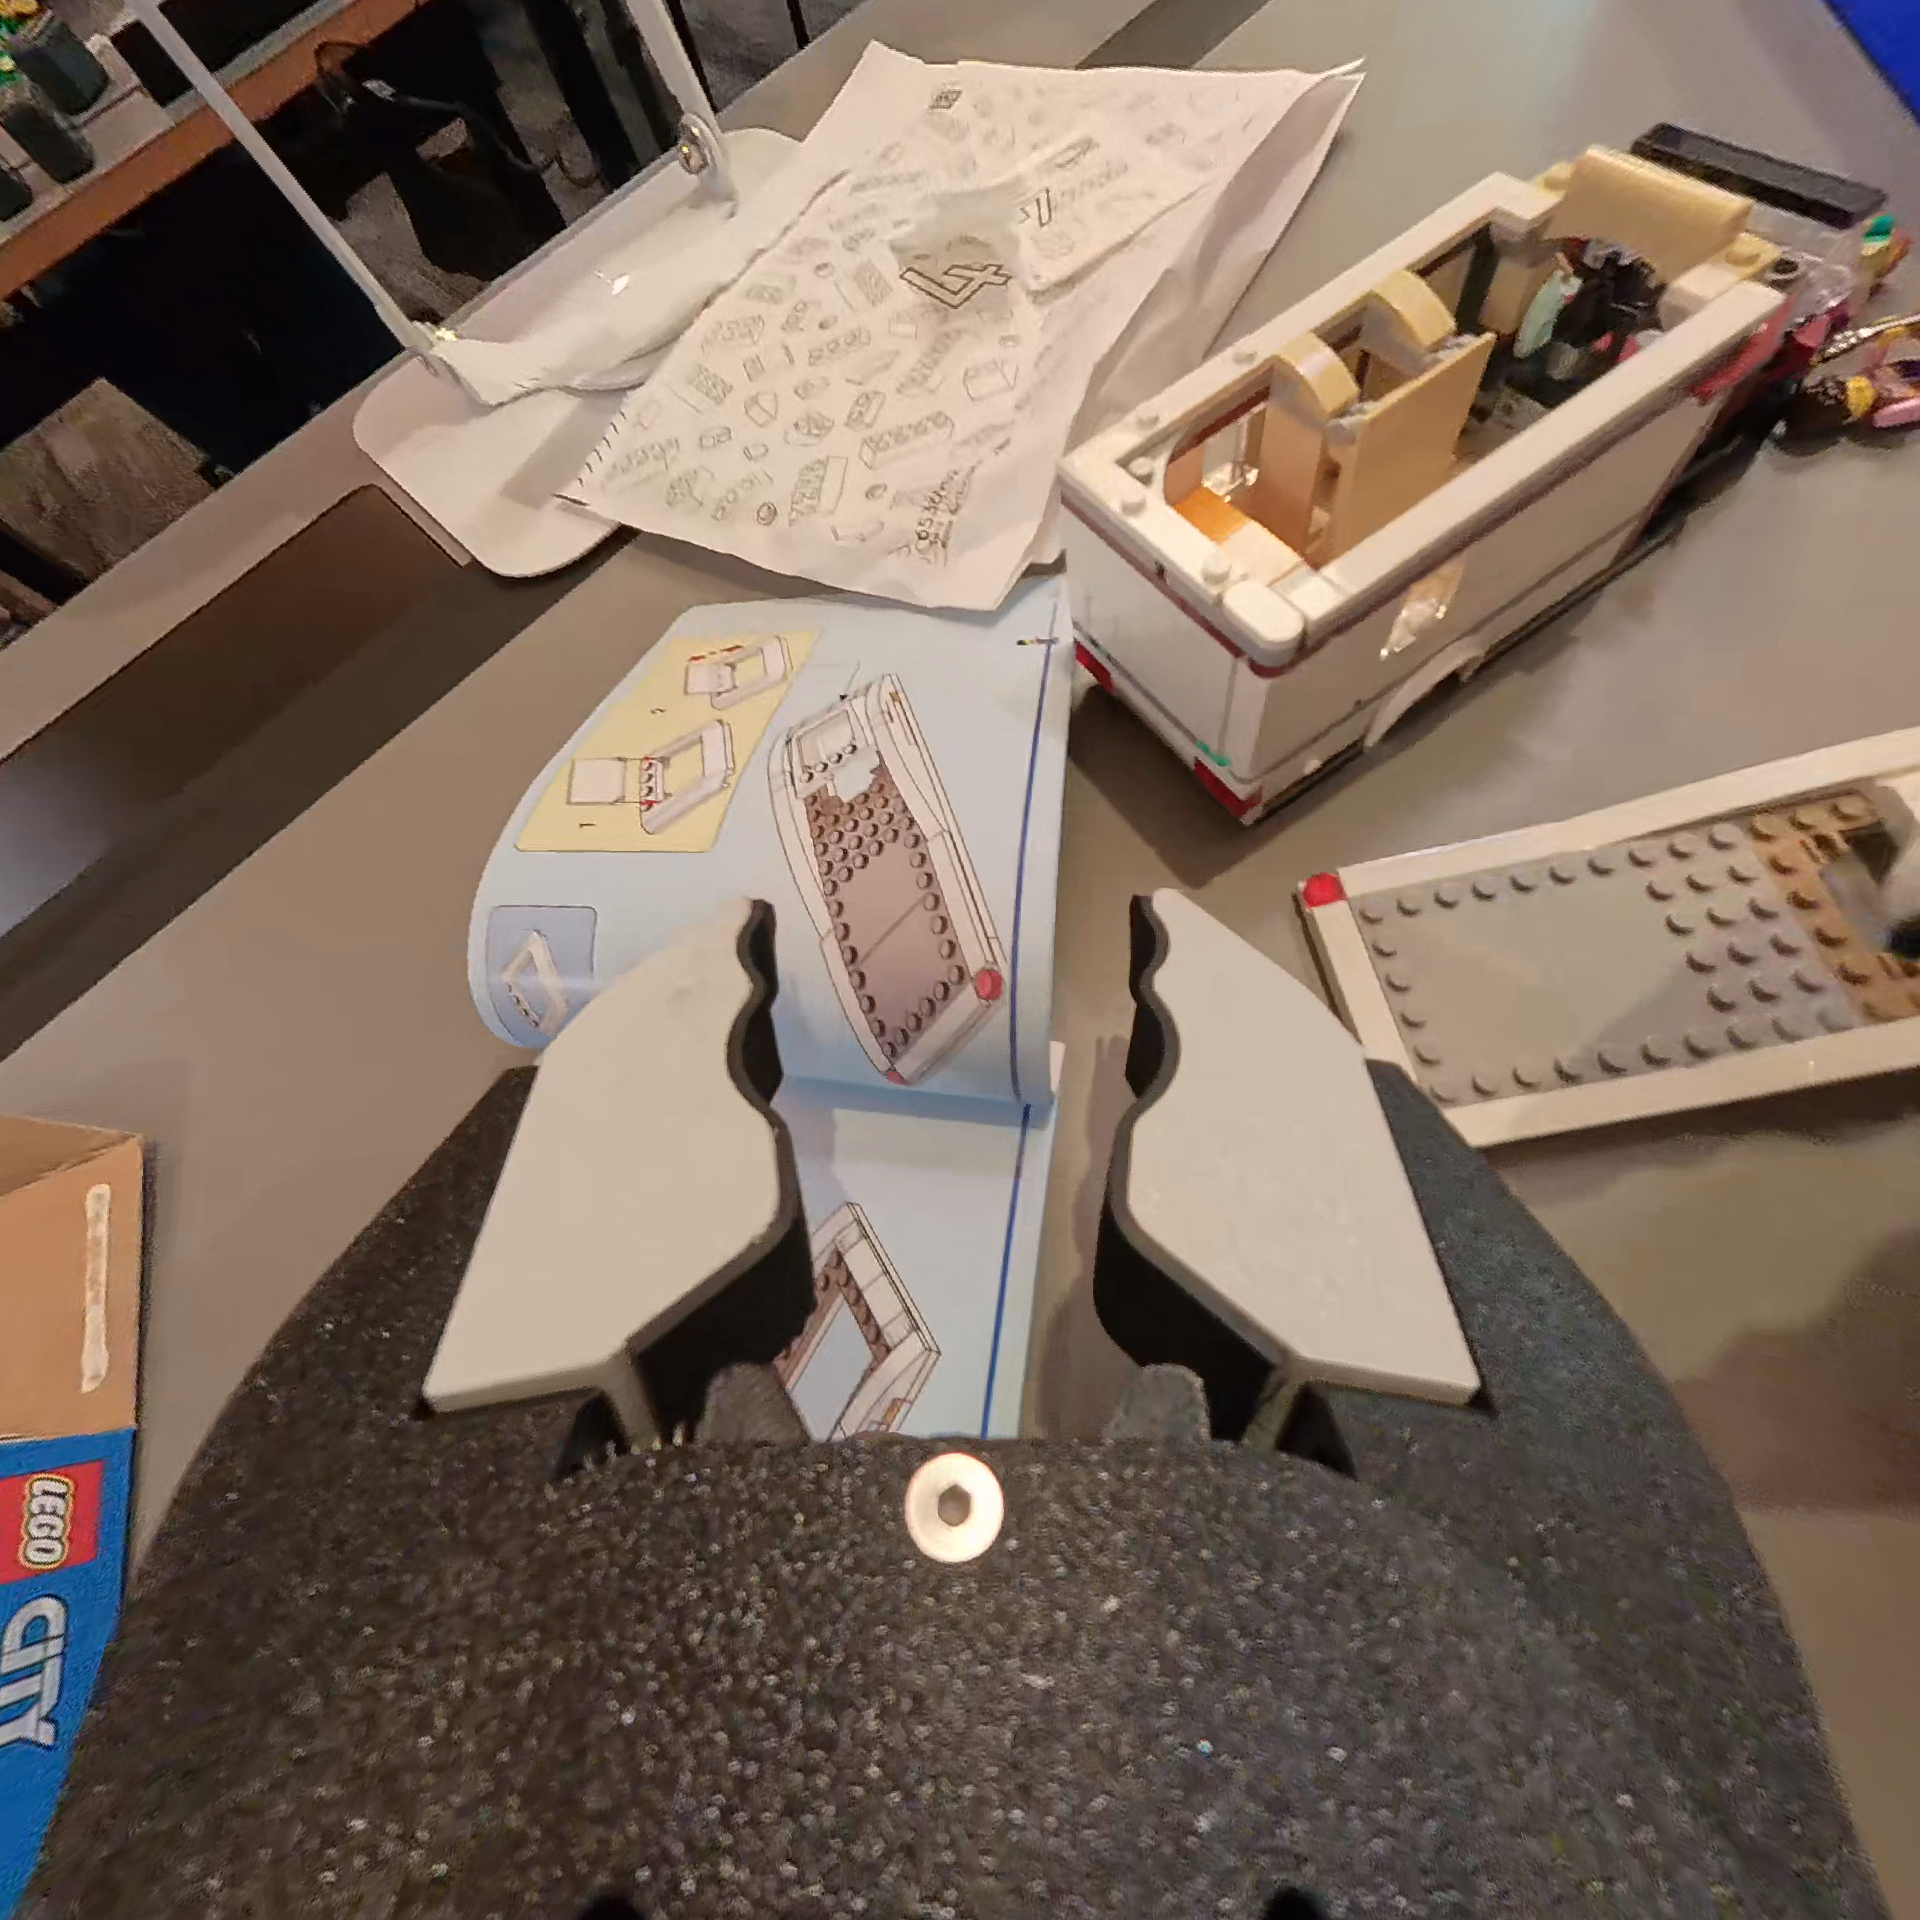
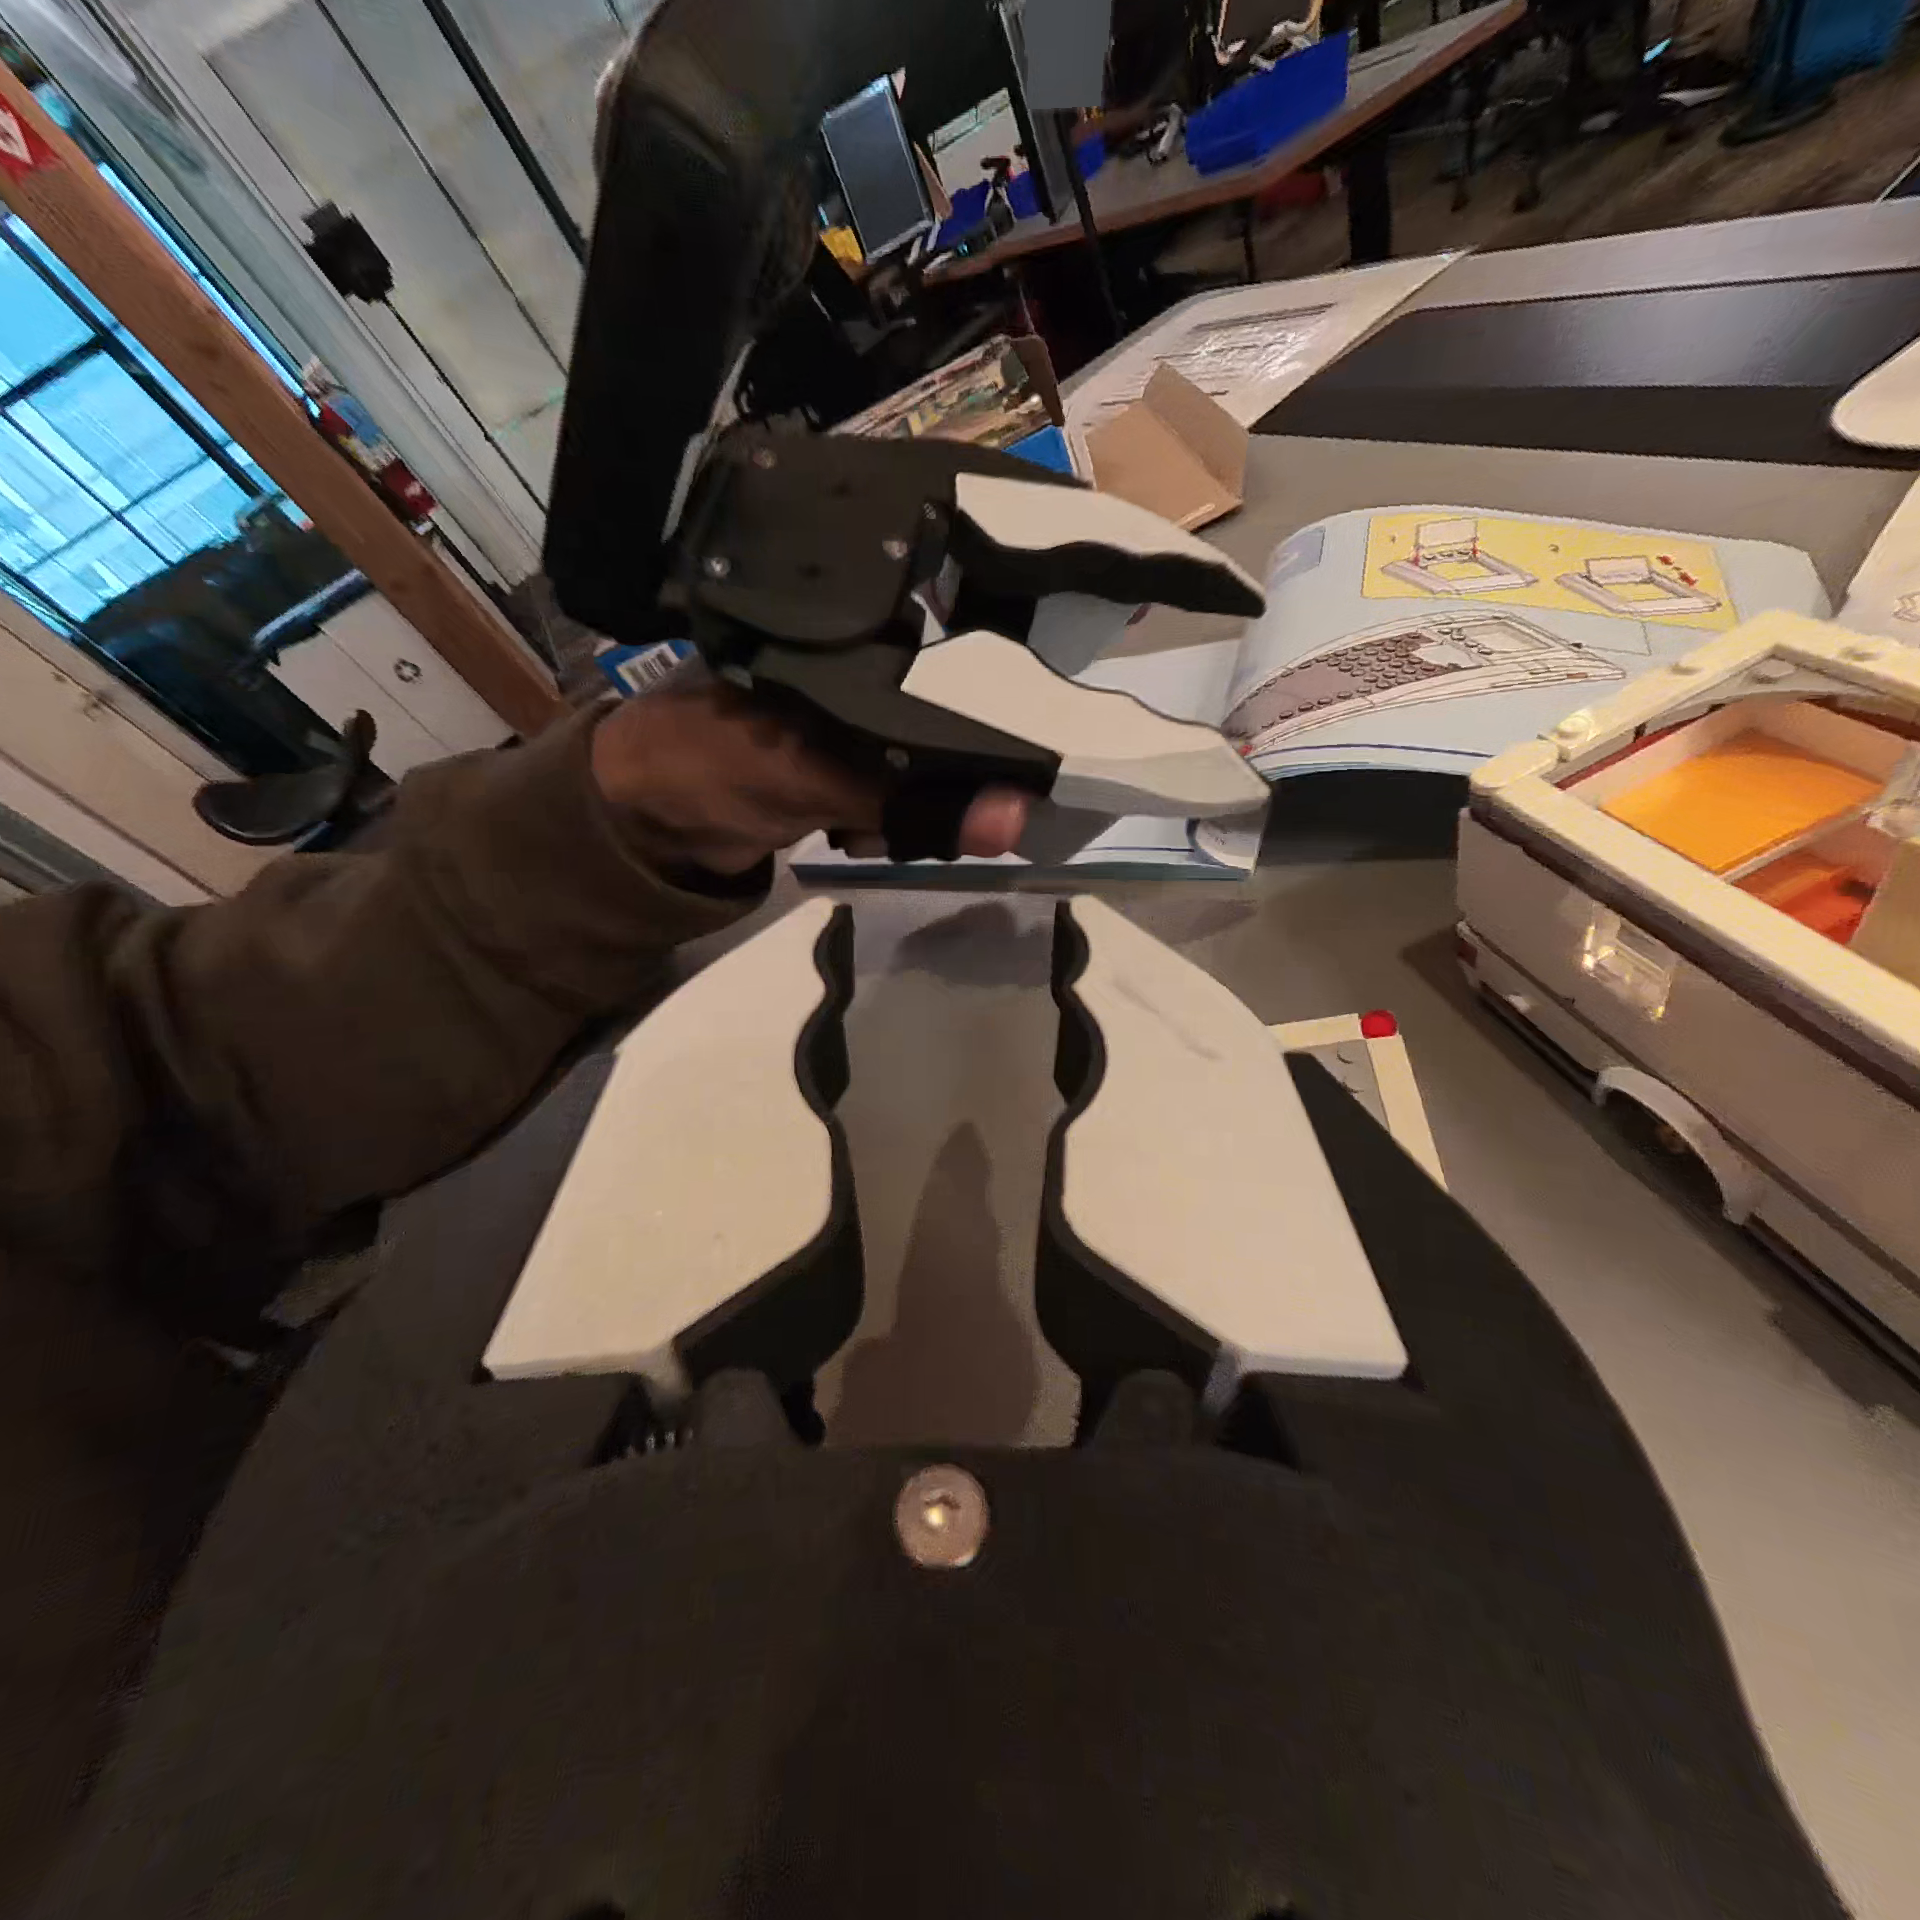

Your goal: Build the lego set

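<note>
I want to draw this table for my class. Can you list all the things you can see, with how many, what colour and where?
Instruction booklet: one, light blue, open, table middle.
Printed paper sheets: a few, white, crumpled, behind the booklet.
Brick-built vehicle: one, white and tan, roofless, right of the booklet.
Studded plate: one, grey with white rim, near right.
Toy box: one, blue and brown, near left.
Table: one, grey.
Left gripper: one, grey fingers open above the booklet.
Right gripper: one, open over bare table.
Hand: one, holding the left gripper.
</note>
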A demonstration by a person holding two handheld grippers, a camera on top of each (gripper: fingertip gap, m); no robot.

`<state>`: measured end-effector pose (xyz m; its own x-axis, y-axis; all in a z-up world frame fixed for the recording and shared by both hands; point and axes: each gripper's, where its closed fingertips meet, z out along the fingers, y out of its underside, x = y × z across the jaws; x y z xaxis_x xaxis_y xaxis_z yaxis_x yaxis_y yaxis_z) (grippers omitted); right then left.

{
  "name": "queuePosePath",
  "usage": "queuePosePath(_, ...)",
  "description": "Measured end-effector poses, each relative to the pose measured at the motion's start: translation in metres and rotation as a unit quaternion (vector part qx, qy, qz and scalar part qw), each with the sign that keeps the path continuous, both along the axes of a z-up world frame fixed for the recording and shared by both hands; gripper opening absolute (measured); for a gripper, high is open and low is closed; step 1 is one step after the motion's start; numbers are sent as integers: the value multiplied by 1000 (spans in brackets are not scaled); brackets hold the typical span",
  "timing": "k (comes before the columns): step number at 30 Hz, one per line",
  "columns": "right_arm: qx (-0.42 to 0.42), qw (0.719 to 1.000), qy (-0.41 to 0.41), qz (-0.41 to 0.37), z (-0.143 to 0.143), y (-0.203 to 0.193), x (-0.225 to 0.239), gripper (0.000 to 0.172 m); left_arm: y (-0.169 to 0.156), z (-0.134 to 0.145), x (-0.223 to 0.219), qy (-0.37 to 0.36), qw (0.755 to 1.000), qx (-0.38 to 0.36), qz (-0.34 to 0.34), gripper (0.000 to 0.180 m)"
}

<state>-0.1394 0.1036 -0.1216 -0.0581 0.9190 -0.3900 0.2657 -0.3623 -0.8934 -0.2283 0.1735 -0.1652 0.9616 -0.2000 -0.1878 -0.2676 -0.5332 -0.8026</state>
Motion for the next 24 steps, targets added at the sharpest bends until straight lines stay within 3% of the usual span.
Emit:
queuePosePath(7, 146, 987, -51, -42, -3, 21, -3, 41, -10, -14, 8, -36, 999, -13, -16, 66)
queuePosePath(11, 297, 949, -84, -59, -1, 40, -20, 57, -20, -13, 14, -104, 994, -9, -24, 66)
queuePosePath(13, 351, 929, -97, -63, -2, 46, -28, 63, -20, -10, 8, -104, 995, -2, -15, 66)
queuePosePath(16, 375, 919, -109, -63, -7, 50, -30, 66, -21, -4, -4, -98, 995, 7, 10, 66)
queuePosePath(24, 358, 921, -139, -61, -35, 66, 1, 61, -20, 2, -35, -151, 986, -6, 63, 76)
